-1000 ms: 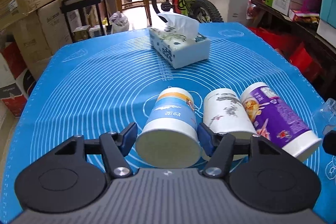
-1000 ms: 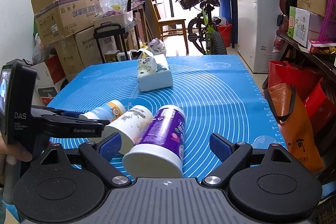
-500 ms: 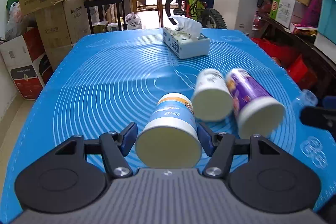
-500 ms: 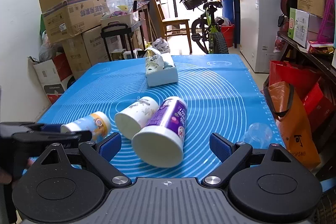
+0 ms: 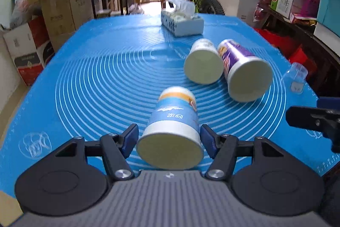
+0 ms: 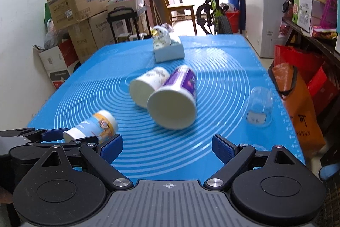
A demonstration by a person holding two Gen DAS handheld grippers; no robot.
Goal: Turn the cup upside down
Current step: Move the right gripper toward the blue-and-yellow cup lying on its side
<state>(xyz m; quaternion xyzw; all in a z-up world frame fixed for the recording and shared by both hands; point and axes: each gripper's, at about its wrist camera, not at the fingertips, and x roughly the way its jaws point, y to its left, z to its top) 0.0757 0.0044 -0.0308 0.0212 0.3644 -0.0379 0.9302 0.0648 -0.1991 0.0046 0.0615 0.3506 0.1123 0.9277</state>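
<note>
My left gripper (image 5: 169, 138) is shut on a blue-and-white paper cup (image 5: 173, 122), held on its side with its mouth toward the camera, above the blue mat (image 5: 95, 82). In the right wrist view this cup (image 6: 93, 128) and the left gripper (image 6: 70, 137) sit at the lower left. A white cup (image 5: 201, 63) and a purple cup (image 5: 244, 69) lie on their sides on the mat, touching. My right gripper (image 6: 167, 147) is open and empty, short of the purple cup (image 6: 176, 99) and the white cup (image 6: 146, 83).
A tissue box (image 5: 181, 21) stands at the far middle of the mat. A clear plastic cup (image 6: 259, 106) sits mouth-down near the right edge. Cardboard boxes (image 6: 78, 3), a bicycle (image 6: 210, 3) and shelves surround the table.
My left gripper has pulled back and to the left with the blue cup, away from the other two cups. My right gripper has drawn back from the purple cup.
</note>
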